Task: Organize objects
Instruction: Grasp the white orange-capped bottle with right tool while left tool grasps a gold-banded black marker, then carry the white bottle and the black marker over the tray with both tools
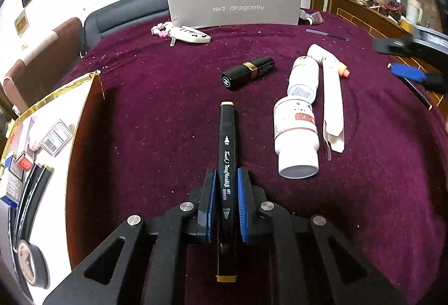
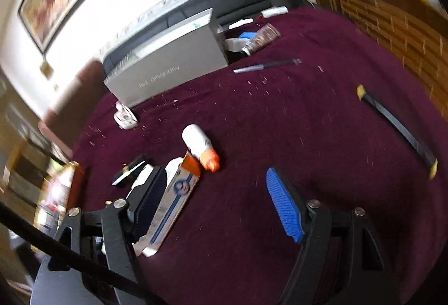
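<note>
**Left gripper clamps the art marker; right gripper hangs spread over the cloth**

At the left edge of the maroon-covered table (image 1: 156,97) stands an open gold-trimmed box (image 1: 81,120), holding small cartons, a barcode label and a roll of tape. Just right of it, near the front edge, the left gripper (image 1: 226,204) has its blue pads clenched on a black art marker (image 1: 227,153); the marker runs lengthwise between them, one pale cap pointing toward the far edge, the other sticking out behind the pads. Beyond the marker's tip a black lipstick (image 1: 248,73) lies on its side. Further right two white bottles (image 1: 297,137) lie end to end, with a long white tube (image 1: 333,97) and an orange-capped bottle (image 1: 329,57) just beside them. At the far edge a grey shoebox (image 1: 234,6) stands on its long side.

In the right wrist view, the right gripper (image 2: 218,207) is released, its jaws wide apart above the cloth and holding nothing. Its left pad sits against a white-and-blue carton (image 2: 179,193), though contact cannot be judged through the blur. A second black marker (image 2: 397,128) lies well apart toward the right edge.
</note>
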`<state>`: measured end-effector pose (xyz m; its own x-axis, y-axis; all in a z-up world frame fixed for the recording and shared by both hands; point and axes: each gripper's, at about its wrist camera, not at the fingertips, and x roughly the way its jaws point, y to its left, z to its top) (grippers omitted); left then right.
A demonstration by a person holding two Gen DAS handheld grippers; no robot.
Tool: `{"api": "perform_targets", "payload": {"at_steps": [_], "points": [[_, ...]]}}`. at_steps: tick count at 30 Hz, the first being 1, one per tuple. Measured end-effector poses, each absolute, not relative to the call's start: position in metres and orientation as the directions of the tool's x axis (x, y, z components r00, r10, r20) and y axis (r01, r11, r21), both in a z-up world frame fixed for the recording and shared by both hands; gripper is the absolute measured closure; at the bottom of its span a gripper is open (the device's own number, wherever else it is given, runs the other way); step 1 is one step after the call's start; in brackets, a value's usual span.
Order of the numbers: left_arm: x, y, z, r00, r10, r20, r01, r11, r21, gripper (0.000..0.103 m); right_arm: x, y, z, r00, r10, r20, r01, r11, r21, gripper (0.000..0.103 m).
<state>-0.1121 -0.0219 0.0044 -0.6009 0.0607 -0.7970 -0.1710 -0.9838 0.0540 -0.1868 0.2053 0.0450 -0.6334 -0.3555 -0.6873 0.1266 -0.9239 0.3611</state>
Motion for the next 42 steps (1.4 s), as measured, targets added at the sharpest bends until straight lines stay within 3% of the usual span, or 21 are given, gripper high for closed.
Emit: {"api": "perform_targets", "payload": {"at_steps": [3,9,11,13,22,27,33,42], "points": [[-0.113,-0.019,0.004,-0.608,0.059,-0.792,-0.178,-0.982,0.063,0.091,-0.214,0.182,0.041,-0.593,-0.368,-0.716,0.169,-0.926,0.337,0.036],[-0.111,-0.018,0.004,-0.615,0.051,-0.787,-0.181,-0.980,0.078,0.091,-0.264,0.143,0.017,-0.508,-0.226,-0.831,0.202,-0.969,0.140,0.046],[-0.111,-0.017,0.003,-0.619,0.047,-0.784,-0.179,-0.980,0.083,0.091,-0.270,0.138,0.006,-0.482,-0.202,-0.853,0.212,-0.971,0.110,0.056],[-0.112,-0.020,0.003,-0.616,0.060,-0.785,-0.180,-0.981,0.067,0.091,-0.266,0.133,0.005,-0.520,-0.137,-0.843,0.219,-0.975,0.024,0.078],[-0.115,-0.033,0.004,-0.607,0.130,-0.784,-0.160,-0.986,-0.039,0.092,-0.201,0.178,0.040,-0.609,-0.245,-0.755,0.125,-0.969,0.213,0.079],[-0.116,-0.041,0.005,-0.609,0.166,-0.775,-0.147,-0.985,-0.096,0.092,-0.139,0.180,0.064,-0.656,-0.353,-0.667,0.183,-0.932,0.313,0.078],[-0.115,-0.045,0.008,-0.640,0.169,-0.750,-0.121,-0.985,-0.119,0.092,-0.127,0.139,0.063,-0.616,-0.472,-0.631,0.336,-0.882,0.332,0.078],[-0.100,-0.033,0.029,-0.739,0.036,-0.673,-0.071,-0.997,0.025,0.092,-0.128,0.139,0.060,-0.591,-0.506,-0.628,0.360,-0.863,0.356,0.078]]}}
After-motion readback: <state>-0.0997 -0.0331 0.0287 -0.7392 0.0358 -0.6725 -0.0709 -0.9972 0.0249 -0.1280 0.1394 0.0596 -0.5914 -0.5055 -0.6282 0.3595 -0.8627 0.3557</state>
